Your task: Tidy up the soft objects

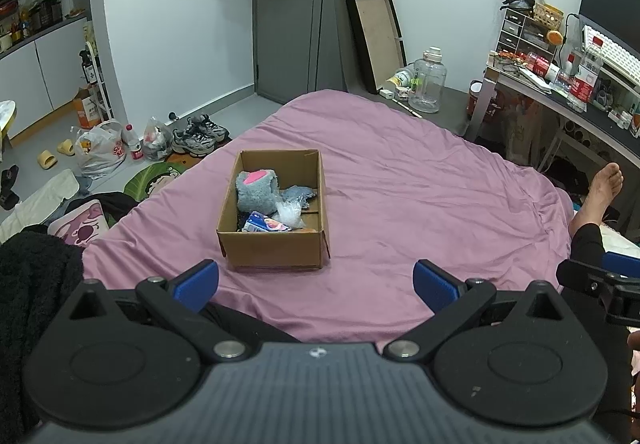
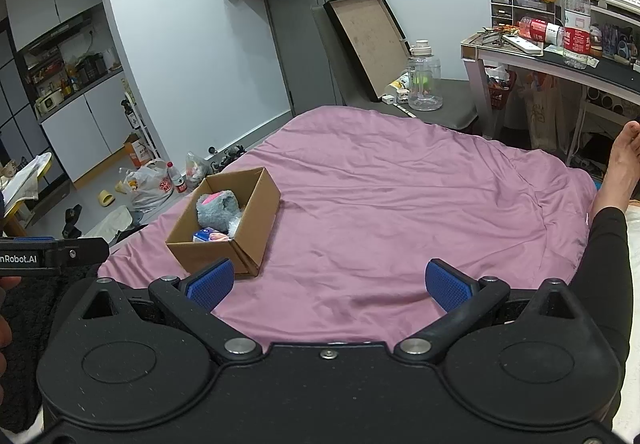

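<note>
Both grippers, left gripper (image 1: 316, 280) and right gripper (image 2: 330, 282), gape wide, empty. Grey plush (image 1: 257, 191) in cardboard box (image 1: 276, 248) (likely light, squashy): pinch its bulk.

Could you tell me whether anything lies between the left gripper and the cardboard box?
Nothing visible does. The left gripper is open and empty, and only bare pink bedcover lies between it and the box, whose top is open.

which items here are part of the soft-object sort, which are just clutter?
Job:
cardboard box on the pink bedspread
grey plush in the box
tissue pack in the box
left hand-held gripper, right hand-held gripper, both open

Clutter:
sneakers
clear jug
yellow slippers
</note>
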A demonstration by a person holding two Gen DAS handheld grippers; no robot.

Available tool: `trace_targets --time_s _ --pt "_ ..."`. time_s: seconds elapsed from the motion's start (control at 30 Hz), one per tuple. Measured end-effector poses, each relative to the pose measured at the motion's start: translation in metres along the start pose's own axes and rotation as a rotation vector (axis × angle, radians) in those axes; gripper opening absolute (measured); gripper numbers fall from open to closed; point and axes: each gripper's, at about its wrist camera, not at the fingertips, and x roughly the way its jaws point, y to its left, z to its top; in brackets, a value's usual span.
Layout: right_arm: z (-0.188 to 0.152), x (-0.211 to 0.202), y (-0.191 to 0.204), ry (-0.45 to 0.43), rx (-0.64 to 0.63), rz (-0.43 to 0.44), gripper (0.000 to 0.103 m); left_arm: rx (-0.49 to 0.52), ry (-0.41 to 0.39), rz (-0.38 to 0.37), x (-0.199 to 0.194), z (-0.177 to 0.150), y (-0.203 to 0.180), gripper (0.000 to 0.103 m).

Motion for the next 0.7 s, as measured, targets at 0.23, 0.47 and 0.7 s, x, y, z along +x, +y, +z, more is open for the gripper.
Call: trace_targets --time_s 0.23,0.47,0.7 --pt "0.0005 0.0002 0.0 0.002 -0.004 -0.001 0.103 -0.002 0.0 0.001 -0.0009 -0.0011 -0.0002 0.103" --pt "0.0005 0.0011 0.0015 0.004 -0.004 -0.003 0.103 -0.002 0.0 -0.001 -0.002 -0.0013 0.0006 0.103" --pt "-0.0006 0.005 0.0022 0.01 -0.007 0.002 0.103 -0.008 0.011 0.005 0.0015 -0.0027 0.0008 0.103"
